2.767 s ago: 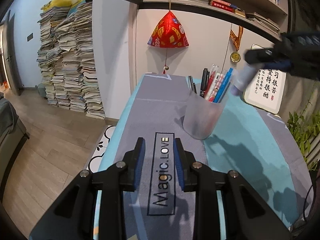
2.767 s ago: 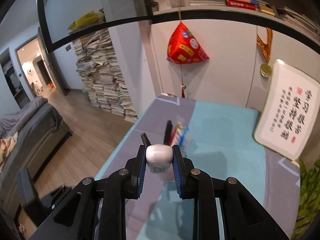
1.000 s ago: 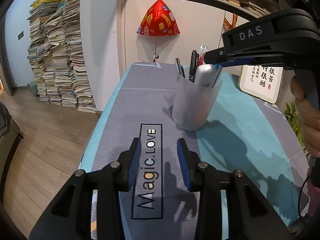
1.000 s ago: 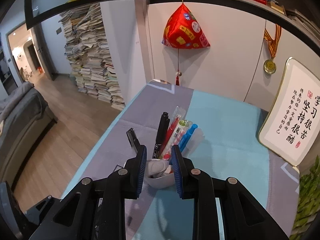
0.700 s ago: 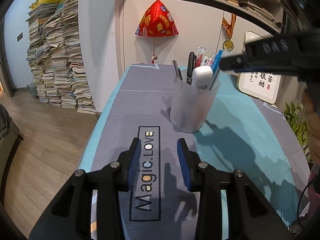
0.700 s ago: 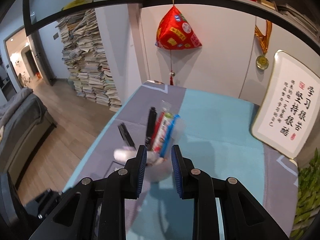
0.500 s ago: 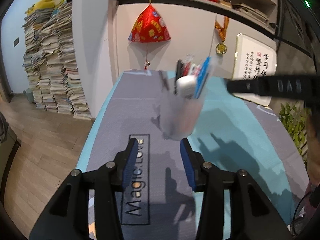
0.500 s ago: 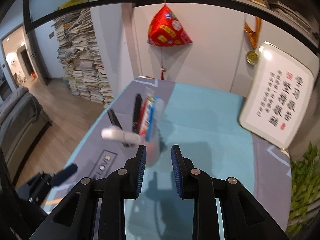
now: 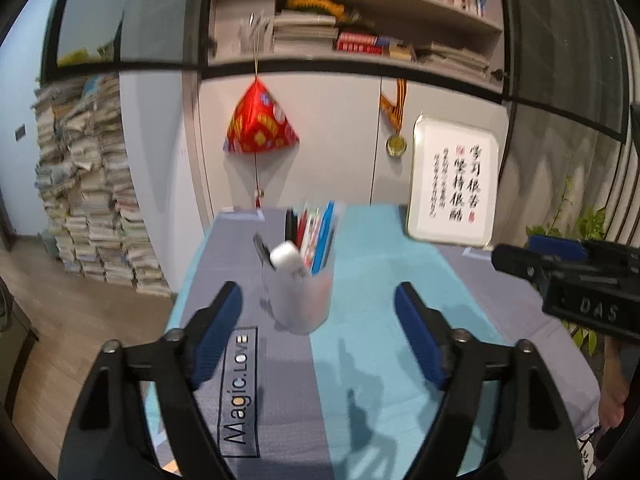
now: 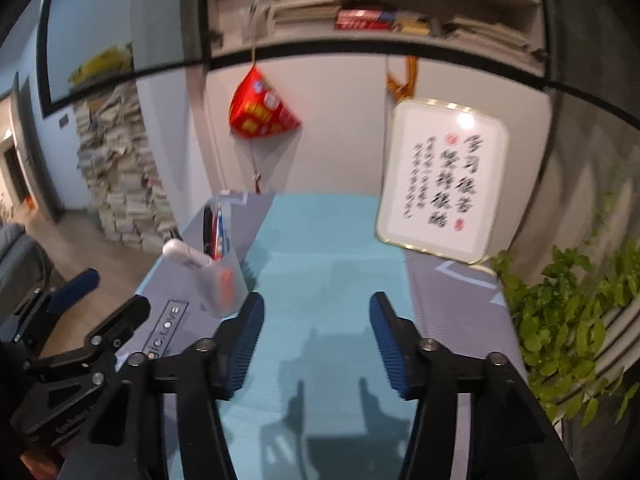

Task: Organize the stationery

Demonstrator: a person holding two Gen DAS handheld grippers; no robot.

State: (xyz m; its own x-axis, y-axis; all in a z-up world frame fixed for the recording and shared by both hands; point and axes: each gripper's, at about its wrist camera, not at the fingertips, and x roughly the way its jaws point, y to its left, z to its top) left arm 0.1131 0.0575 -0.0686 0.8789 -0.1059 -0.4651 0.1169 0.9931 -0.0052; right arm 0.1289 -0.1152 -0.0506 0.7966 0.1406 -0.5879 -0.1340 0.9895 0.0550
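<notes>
A frosted pen cup [image 9: 302, 300] stands on the desk mat, holding several pens [image 9: 316, 232] and a white correction-tape case [image 9: 285, 255] that leans out of its top. My left gripper [image 9: 318, 300] is open and empty, a short way in front of the cup. My right gripper [image 10: 316, 312] is open and empty over the teal part of the mat, to the right of the cup [image 10: 224, 284]. The white case [image 10: 186, 254] juts out leftward there.
The grey and teal desk mat [image 9: 352, 360] carries a "Magic.LOVE" print. A framed calligraphy panel [image 10: 442, 180] leans on the wall at the back right. A green plant [image 10: 568, 312] stands at the desk's right edge. Stacked papers [image 9: 92, 208] stand on the floor left.
My right gripper let go of the white case in the cup, opened, and drew back to the right. My left gripper opened wide. Both views are blurred by motion.
</notes>
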